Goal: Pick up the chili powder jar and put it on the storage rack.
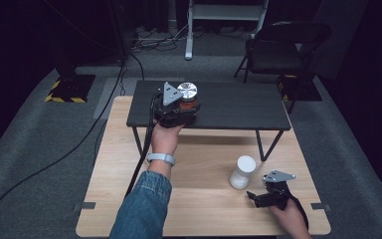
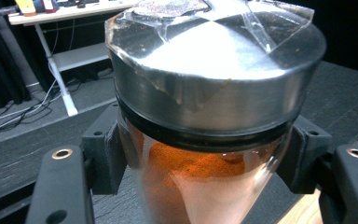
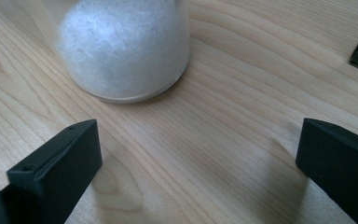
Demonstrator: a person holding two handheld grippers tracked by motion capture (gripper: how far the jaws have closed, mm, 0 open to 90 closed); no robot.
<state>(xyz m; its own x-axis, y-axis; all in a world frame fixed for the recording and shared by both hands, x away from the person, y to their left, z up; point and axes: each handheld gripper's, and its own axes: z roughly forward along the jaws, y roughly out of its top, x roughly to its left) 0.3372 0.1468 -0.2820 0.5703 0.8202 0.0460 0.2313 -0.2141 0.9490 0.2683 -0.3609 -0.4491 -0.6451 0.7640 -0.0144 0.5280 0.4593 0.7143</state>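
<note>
Here the left gripper (image 1: 180, 113) has its two black jaws pressed against the glass body of a jar of orange powder (image 1: 187, 99), one pad on each side just under the lid; in the left gripper view the jar (image 2: 205, 154) sits squarely between the pads, gripped at its narrowest setting for this work. The jar is a clear, round glass one with a wide brushed-metal lid, a dark ring beneath it, and scraps of clear film curling over the lid's top. The powder inside is fine and rust-orange, heaped against the glass. Seen from the high view, the jar is at about eleven o'clock of the scene, over the left part of the dark raised shelf (image 1: 238, 107), a flat matte black board with a faint grain on thin metal legs. The right gripper (image 1: 258, 198) rests low at about five o'clock on the pale wooden table (image 1: 199, 199), its jaws spread wide with nothing between them. Just beyond them, at roughly eleven o'clock from that gripper, stands a white jar (image 1: 242, 172), round, white-capped and filled with a coarse white grainy stuff; the jaws are near it but apart from it.
</note>
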